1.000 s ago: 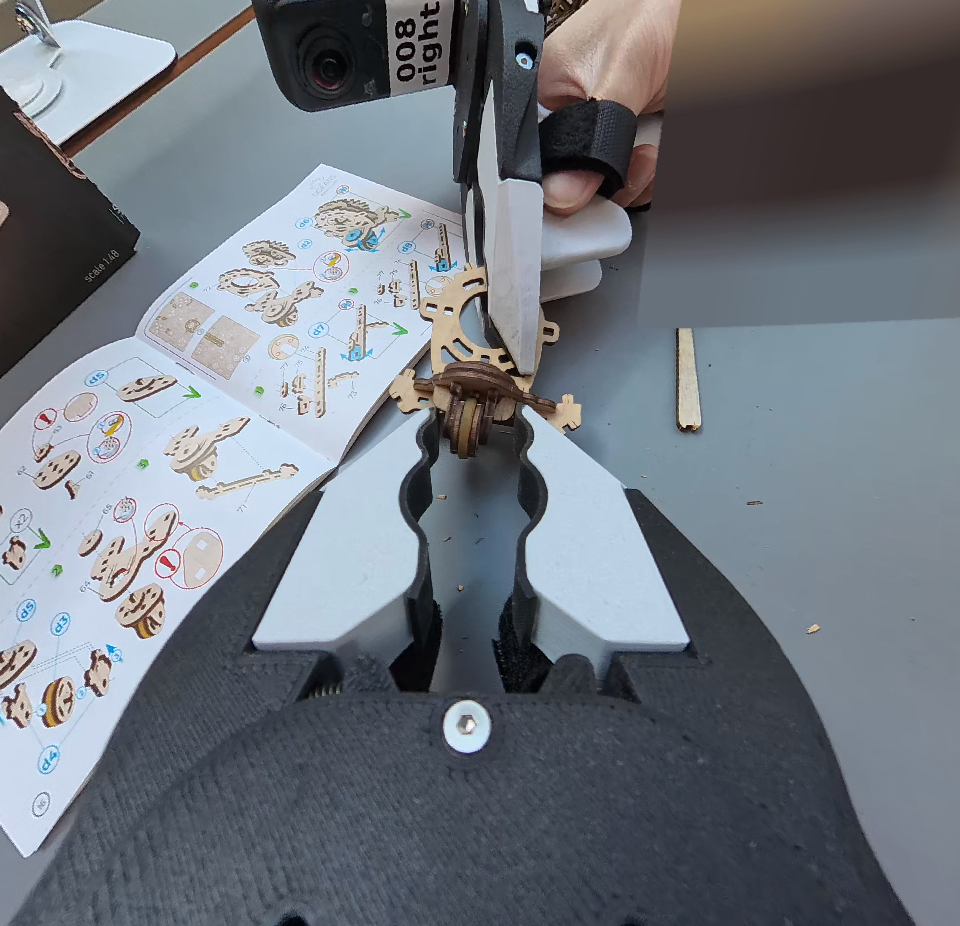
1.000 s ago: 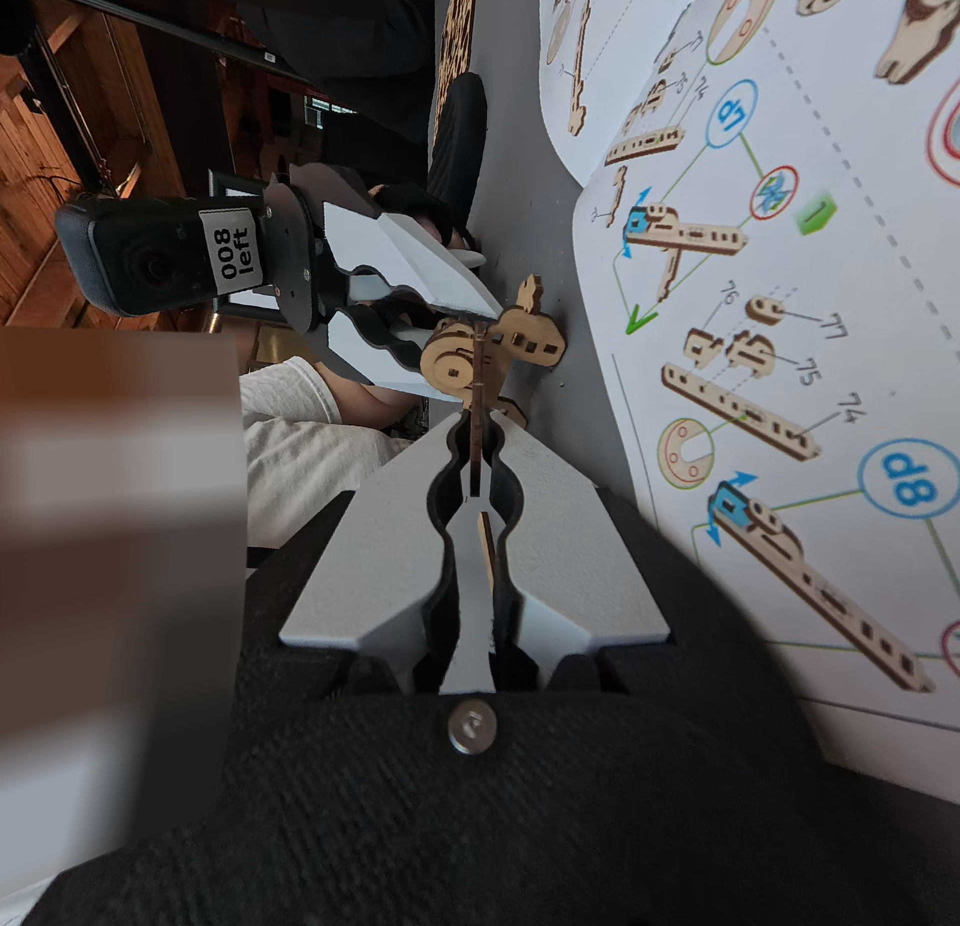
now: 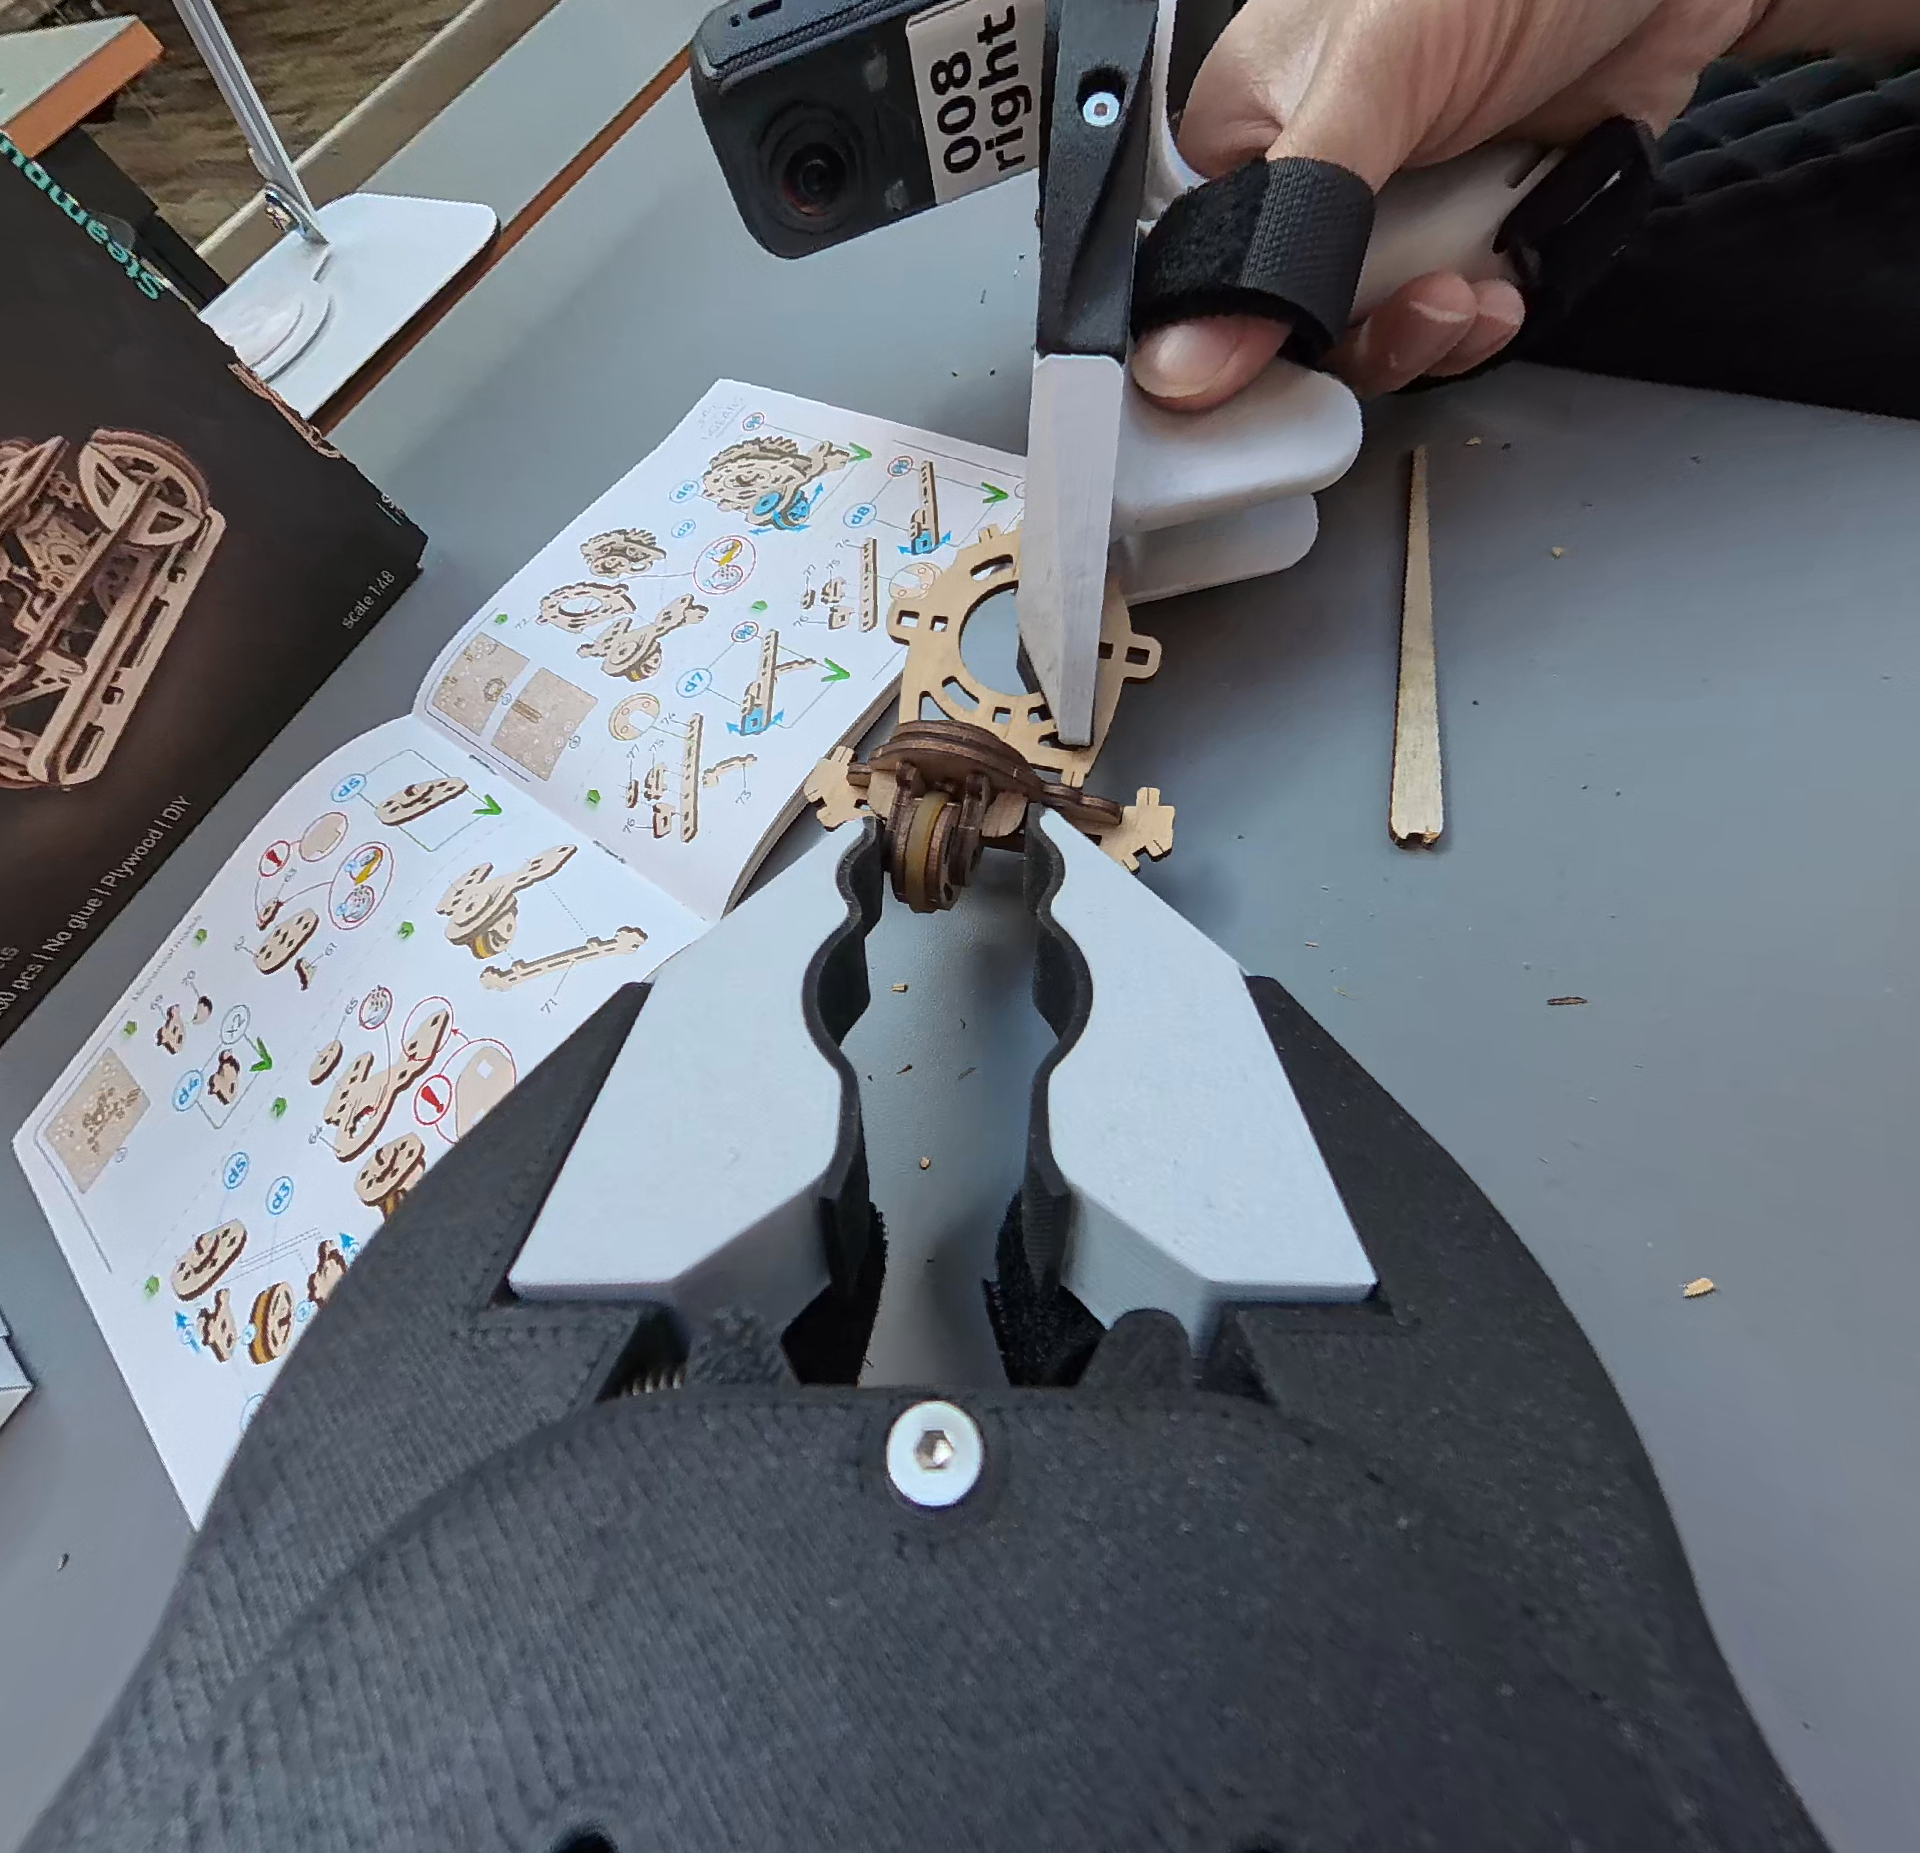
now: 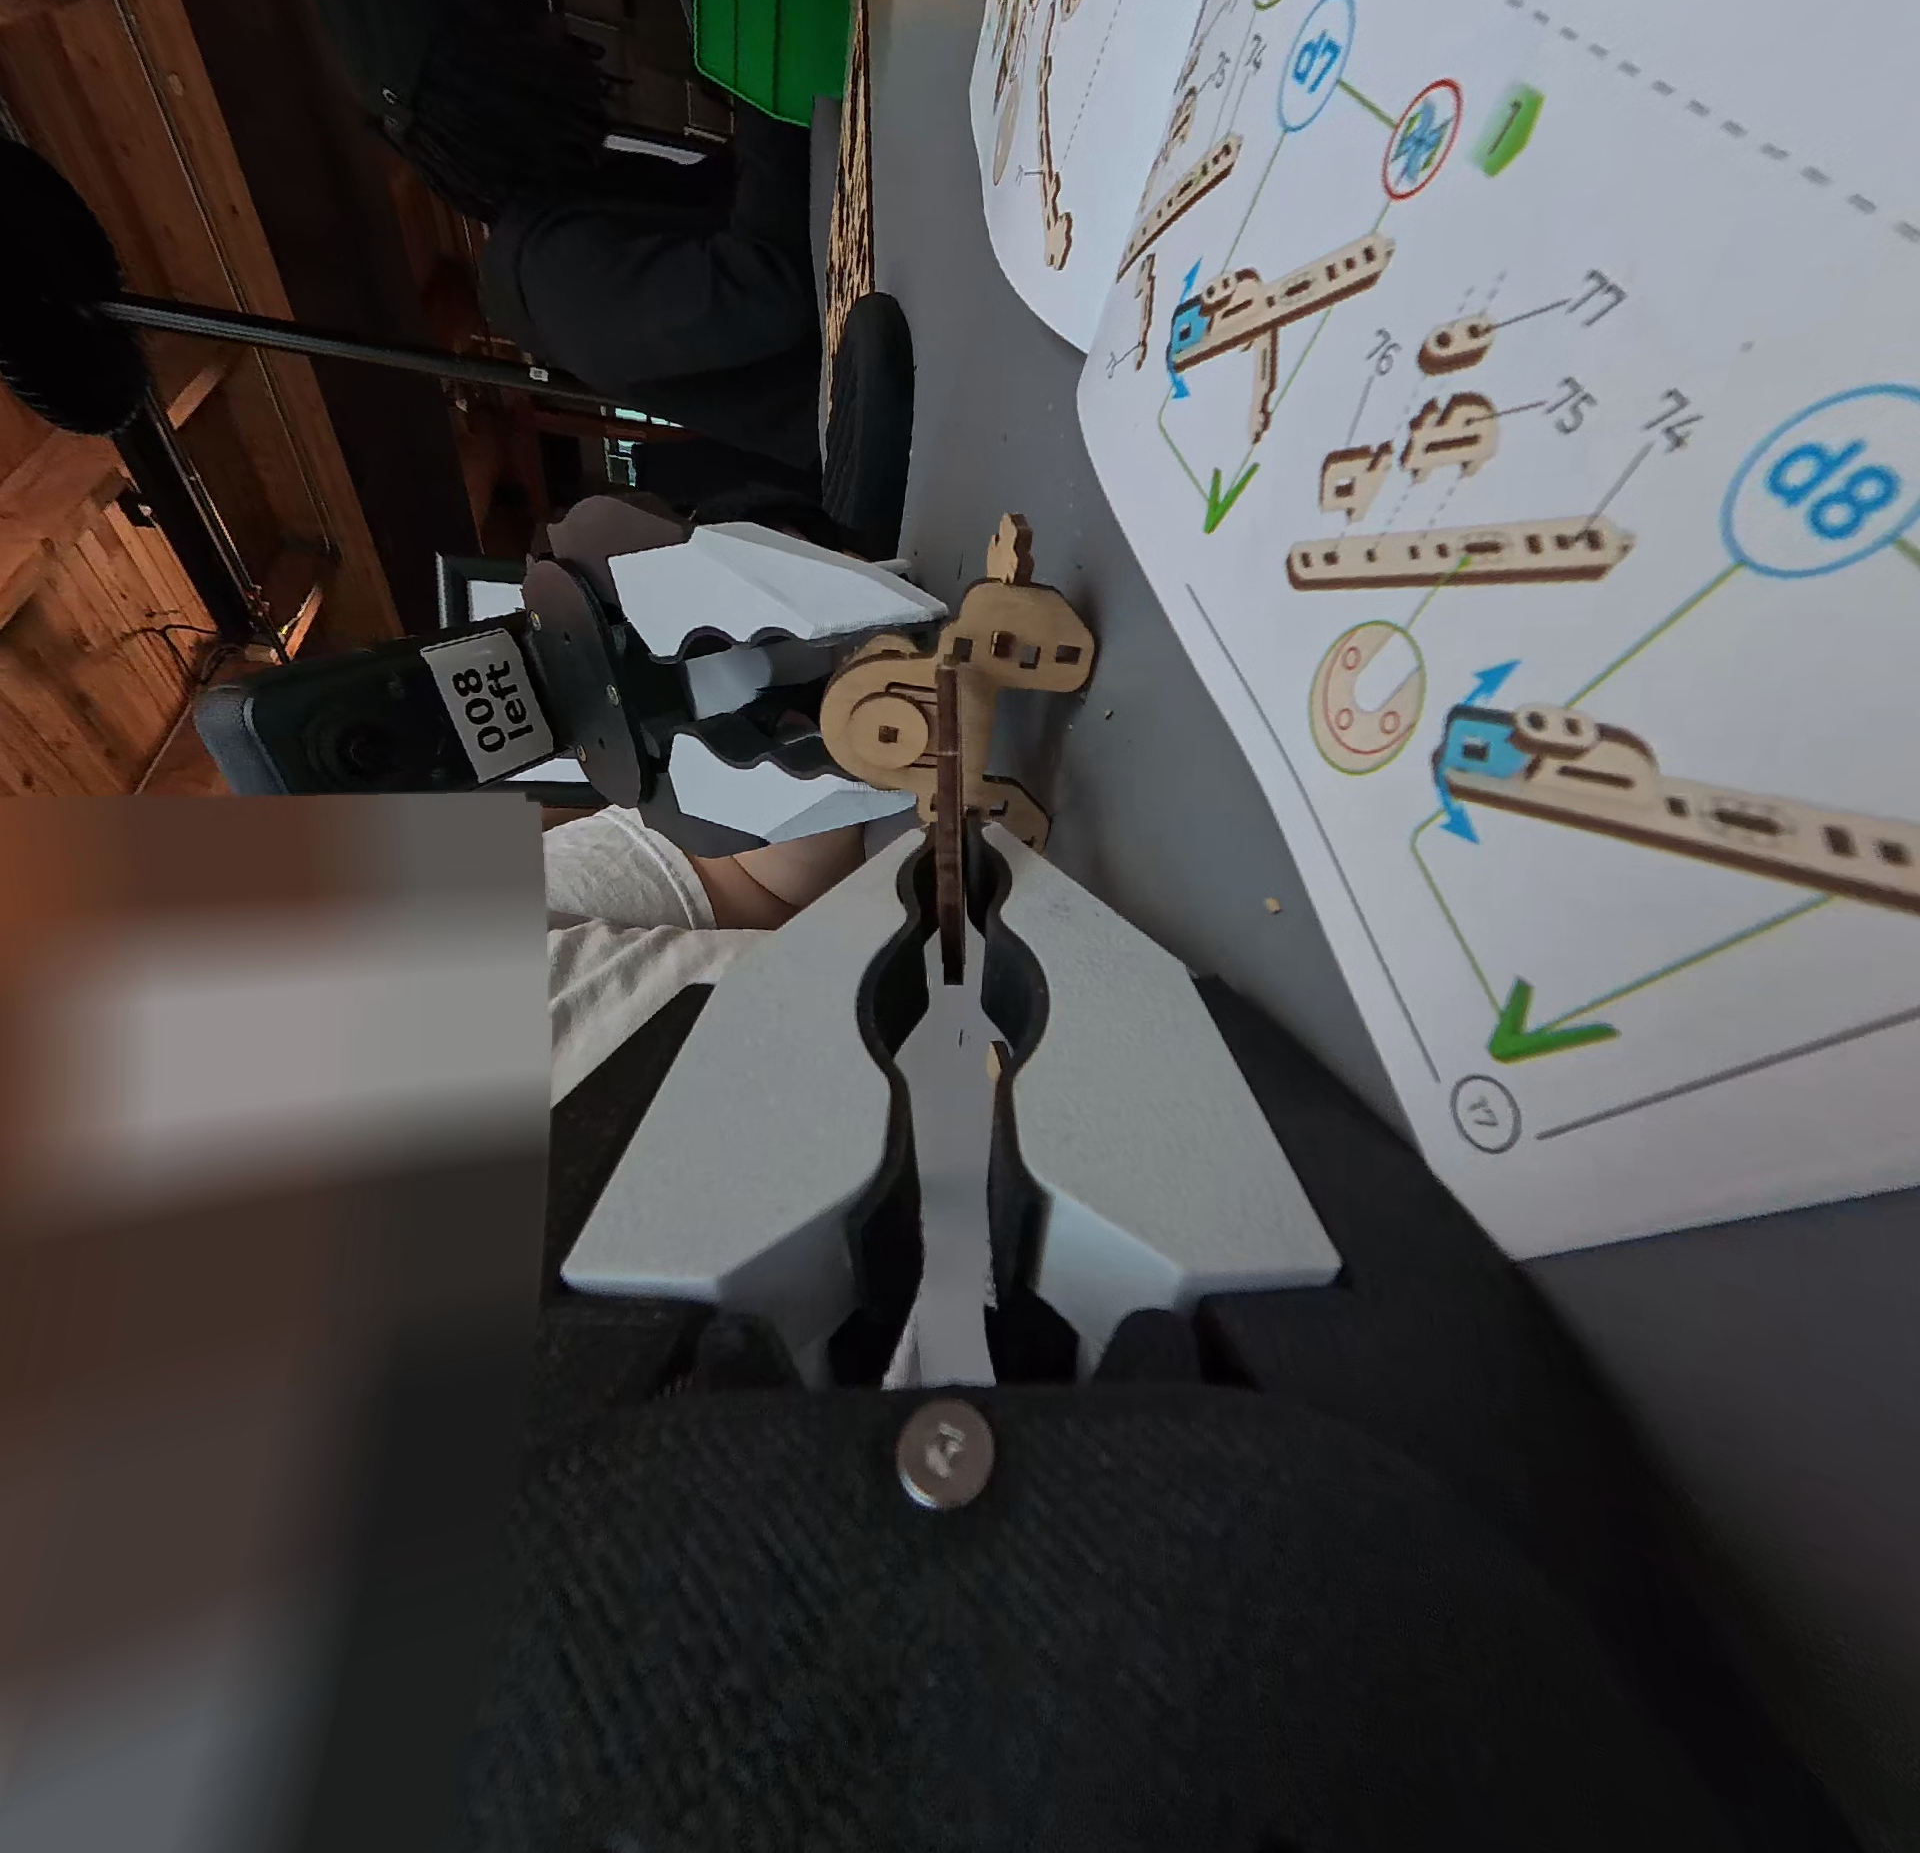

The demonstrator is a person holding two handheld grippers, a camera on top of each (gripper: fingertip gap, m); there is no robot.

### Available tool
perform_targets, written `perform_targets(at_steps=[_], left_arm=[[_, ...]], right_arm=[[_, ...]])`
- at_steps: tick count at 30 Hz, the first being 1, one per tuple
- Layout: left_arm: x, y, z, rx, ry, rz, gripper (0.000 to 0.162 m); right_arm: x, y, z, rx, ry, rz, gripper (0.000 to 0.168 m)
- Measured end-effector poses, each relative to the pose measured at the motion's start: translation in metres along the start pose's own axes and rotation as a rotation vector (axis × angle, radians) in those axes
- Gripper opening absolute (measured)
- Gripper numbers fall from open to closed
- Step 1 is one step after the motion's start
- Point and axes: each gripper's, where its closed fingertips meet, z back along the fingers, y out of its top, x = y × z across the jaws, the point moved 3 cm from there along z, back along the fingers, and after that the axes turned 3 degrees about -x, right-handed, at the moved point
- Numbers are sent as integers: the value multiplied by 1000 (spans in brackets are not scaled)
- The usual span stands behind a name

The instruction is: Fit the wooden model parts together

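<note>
Overhead, grey table [image 3: 1558, 972] flecked with wood crumbs; open instruction booklet [image 3: 436, 920] left, dark kit box [image 3: 156, 515] beyond it, loose wooden strip [image 3: 1415, 660] right. White stand base [image 3: 353, 265] at far edge; wood-panelled room behind. Left tool [image 3: 951, 853] closed on the small wooden assembly [image 3: 935, 816], held just above the table. Right tool [image 4: 956, 868] pinches the flat gear-shaped plate [image 3: 945, 660] edge-on, touching the assembly.

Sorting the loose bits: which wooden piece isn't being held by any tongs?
The plain wooden stick, lying alone on the grey table, right of both tongs.
</note>
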Motion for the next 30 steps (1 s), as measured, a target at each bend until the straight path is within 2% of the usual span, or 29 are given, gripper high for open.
perform_targets(at_steps=[1,30], left_arm=[[0,0,0,1,1,-1,24],[0,0,0,1,-15,5,25]], right_arm=[[-1,-1,-1,0,7,-8,1],[-3,3,-2,-13,33,9,1]])
